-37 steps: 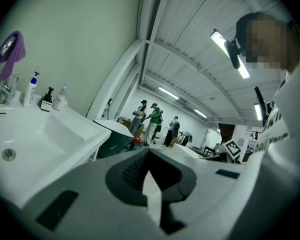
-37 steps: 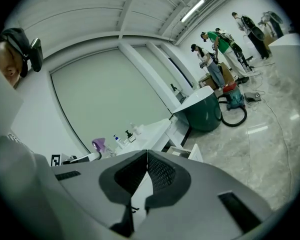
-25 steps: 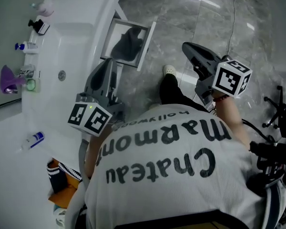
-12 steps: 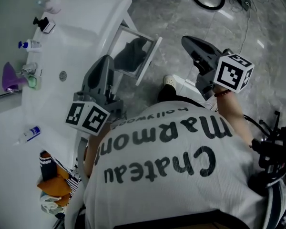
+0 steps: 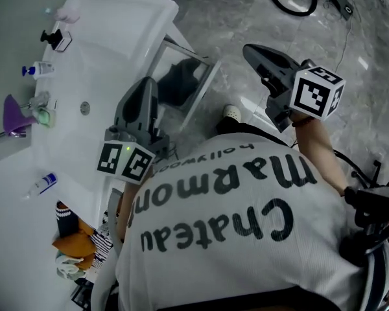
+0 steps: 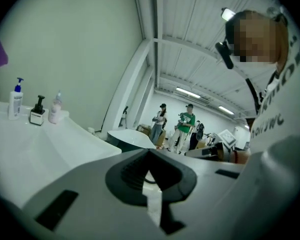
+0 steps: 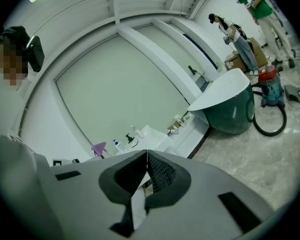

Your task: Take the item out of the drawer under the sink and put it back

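Note:
The white sink (image 5: 110, 37) runs along the left of the head view. Beneath its near edge a drawer (image 5: 203, 91) stands pulled out, with a dark item (image 5: 178, 80) lying inside. My left gripper (image 5: 147, 84) is shut and empty, just left of the drawer and over the sink's front edge. In the left gripper view its jaws (image 6: 149, 152) meet with nothing between them. My right gripper (image 5: 250, 50) is shut and empty too, held above the floor to the right of the drawer. Its closed jaws (image 7: 146, 154) point toward the sink wall.
Bottles (image 5: 35, 69), a black dispenser (image 5: 55, 39), a purple object (image 5: 13, 112) and a tube (image 5: 43, 184) stand on the counter. A basket of cloths (image 5: 78, 241) sits at lower left. Cables (image 5: 292, 2) lie on the marble floor. A green tub (image 7: 232, 109), a vacuum (image 7: 269, 90) and people (image 6: 182, 129) are farther off.
The head view has swung a little. The left gripper now sits closer alongside the open drawer. Both grippers stay shut and empty, and the drawer stays open.

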A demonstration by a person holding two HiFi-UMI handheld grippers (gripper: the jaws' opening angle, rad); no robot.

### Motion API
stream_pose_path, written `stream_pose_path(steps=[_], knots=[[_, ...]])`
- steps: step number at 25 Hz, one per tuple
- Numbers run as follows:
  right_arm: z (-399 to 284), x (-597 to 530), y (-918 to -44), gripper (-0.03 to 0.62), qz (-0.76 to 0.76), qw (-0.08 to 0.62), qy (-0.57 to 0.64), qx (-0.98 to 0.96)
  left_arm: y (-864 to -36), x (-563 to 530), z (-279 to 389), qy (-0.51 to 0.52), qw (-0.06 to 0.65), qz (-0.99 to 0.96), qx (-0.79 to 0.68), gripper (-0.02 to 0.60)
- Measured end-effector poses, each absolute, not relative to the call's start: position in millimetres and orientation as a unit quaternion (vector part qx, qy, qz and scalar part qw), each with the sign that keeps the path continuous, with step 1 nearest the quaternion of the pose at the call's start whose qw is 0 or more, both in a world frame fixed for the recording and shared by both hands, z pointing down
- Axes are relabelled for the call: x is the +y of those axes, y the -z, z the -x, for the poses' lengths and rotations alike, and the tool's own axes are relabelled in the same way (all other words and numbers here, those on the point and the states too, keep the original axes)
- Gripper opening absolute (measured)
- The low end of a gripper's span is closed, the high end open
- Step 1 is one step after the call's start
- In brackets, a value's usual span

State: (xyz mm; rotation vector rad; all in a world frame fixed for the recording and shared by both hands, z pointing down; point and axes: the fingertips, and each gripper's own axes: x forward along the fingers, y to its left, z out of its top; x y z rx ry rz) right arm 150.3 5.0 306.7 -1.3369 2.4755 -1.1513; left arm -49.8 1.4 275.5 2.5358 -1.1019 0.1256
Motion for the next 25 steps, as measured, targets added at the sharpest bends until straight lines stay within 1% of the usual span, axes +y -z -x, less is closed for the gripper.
stream_pose_path(steps=[2, 4, 10, 15, 17, 21, 25], knots=[[-147.8, -1.7, -318.9, 0.011, 0.428, 0.046, 0.396, 0.811, -289.2, 0.2, 43.3, -0.068, 0.163, -0.906, -0.385, 0.009], [-145.1, -6.1, -335.2, 0.011, 0.419, 0.042, 0.418, 0.805, -310.3, -1.4, 36.6, -0.102, 0.159, -0.908, -0.374, 0.009], [-147.9, -3.8, -400.9, 0.011, 0.399, 0.032, 0.488, 0.776, -395.6, -9.2, 21.8, -0.206, 0.204, -0.886, -0.363, 0.009], [-136.0, 5.3, -459.3, 0.011, 0.376, 0.031, 0.542, 0.751, -449.1, -19.6, 32.9, -0.248, 0.265, -0.846, -0.391, 0.009], [-132.5, 7.0, -479.0, 0.011, 0.371, 0.028, 0.550, 0.748, -469.3, -22.7, 34.0, -0.264, 0.273, -0.838, -0.391, 0.009], [-129.5, 12.2, -519.1, 0.011, 0.371, 0.015, 0.560, 0.740, -513.3, -28.0, 31.6, -0.320, 0.263, -0.830, -0.375, 0.009], [-133.5, 15.5, -550.6, 0.011, 0.385, -0.015, 0.564, 0.730, -550.2, -35.1, 30.8, -0.338, 0.290, -0.810, -0.382, 0.009]])
